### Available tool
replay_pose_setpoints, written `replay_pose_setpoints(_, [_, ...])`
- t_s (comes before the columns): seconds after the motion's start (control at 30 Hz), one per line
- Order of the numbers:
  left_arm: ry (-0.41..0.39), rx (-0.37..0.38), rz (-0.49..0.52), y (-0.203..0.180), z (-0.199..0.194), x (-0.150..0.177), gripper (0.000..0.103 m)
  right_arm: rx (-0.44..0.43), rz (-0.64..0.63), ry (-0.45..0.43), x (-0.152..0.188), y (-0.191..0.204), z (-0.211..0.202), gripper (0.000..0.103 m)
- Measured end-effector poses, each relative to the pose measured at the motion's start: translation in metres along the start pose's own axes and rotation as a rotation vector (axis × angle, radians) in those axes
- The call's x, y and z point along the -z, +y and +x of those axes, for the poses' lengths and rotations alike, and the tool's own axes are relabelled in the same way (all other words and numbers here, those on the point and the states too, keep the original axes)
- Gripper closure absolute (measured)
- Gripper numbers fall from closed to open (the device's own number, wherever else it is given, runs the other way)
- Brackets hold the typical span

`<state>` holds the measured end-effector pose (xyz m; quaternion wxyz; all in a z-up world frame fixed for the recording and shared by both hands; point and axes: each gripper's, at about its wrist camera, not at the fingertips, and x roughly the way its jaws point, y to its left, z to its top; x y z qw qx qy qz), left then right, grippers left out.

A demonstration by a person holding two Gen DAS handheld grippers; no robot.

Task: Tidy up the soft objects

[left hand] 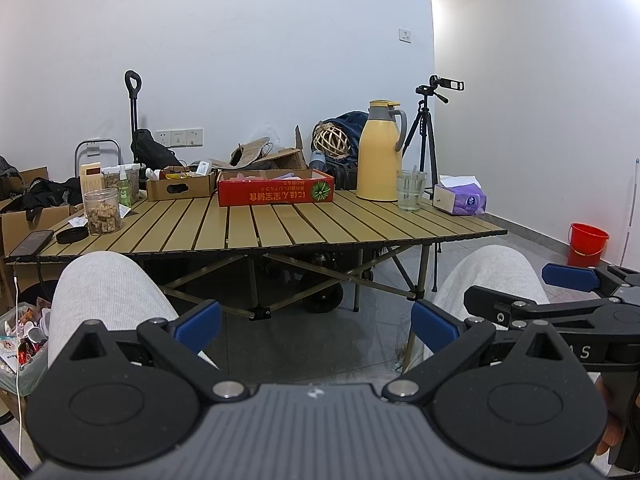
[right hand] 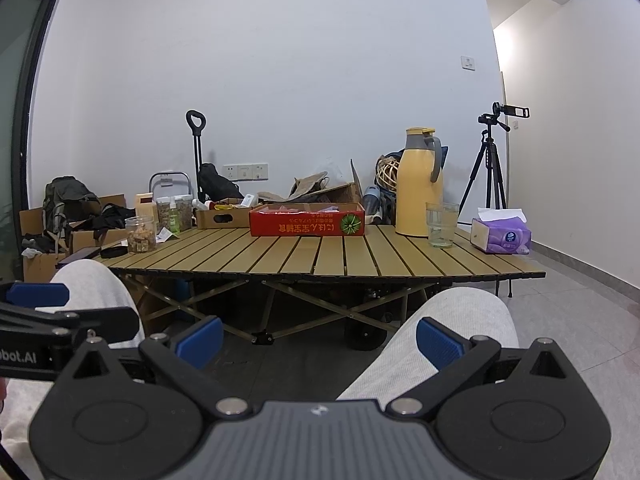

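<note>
Both grippers sit low over the person's lap, pointing fwd at a slatted folding table (left hand: pixel 280 224). Left gripper (left hand: pixel 316 326) is level, blue fingertips (left hand: pixel 198 326) spread wide apart w/ nothing between them; it hangs in the gap between the two knees in light grey trousers (left hand: pixel 104 296). Right gripper (right hand: pixel 320 340) is posed the same way, fingers wide apart and empty, right knee (right hand: pixel 452 332) just behind its right fingertip. The two tools are side by side, close: in the left view the right gripper pokes in from the right edge, and a bit of the hand (left hand: pixel 610 436) holding it shows bottom right.

Ahead of both grippers, past the near table edge, a red cardboard box (left hand: pixel 276 192) sits at the far middle of the table; something pink/pale lies inside, too small to tell what. Right of it: a yellow thermos jug (left hand: pixel 378 152), a clear glass (left hand: pixel 410 190), then a purple tissue pack (left hand: pixel 460 198) near the right corner, tissue sticking out of the top. Left of the red box: a brown carton (left hand: pixel 180 186), jars of snacks (left hand: pixel 103 212), a black lid (left hand: pixel 72 235) and a phone (left hand: pixel 32 242) at the left corner.

Between grippers and table top only the knees and open floor; near half of the slats is bare. Behind the table: a tripod w/ camera (left hand: pixel 428 128), a red bucket (left hand: pixel 587 244) on the floor far right, bags and cartons (right hand: pixel 72 216) far left.
</note>
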<state>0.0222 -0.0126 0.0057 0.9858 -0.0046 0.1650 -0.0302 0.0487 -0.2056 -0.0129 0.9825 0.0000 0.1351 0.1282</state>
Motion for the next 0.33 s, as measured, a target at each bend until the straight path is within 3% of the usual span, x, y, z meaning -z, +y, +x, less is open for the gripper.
replay_pose_setpoints(0.33, [0.001,0.016,-0.001,0.0039,-0.0005,0.0056,0.000,-0.001,0.003,0.003,-0.0007,-0.0006,0.0004,0.000])
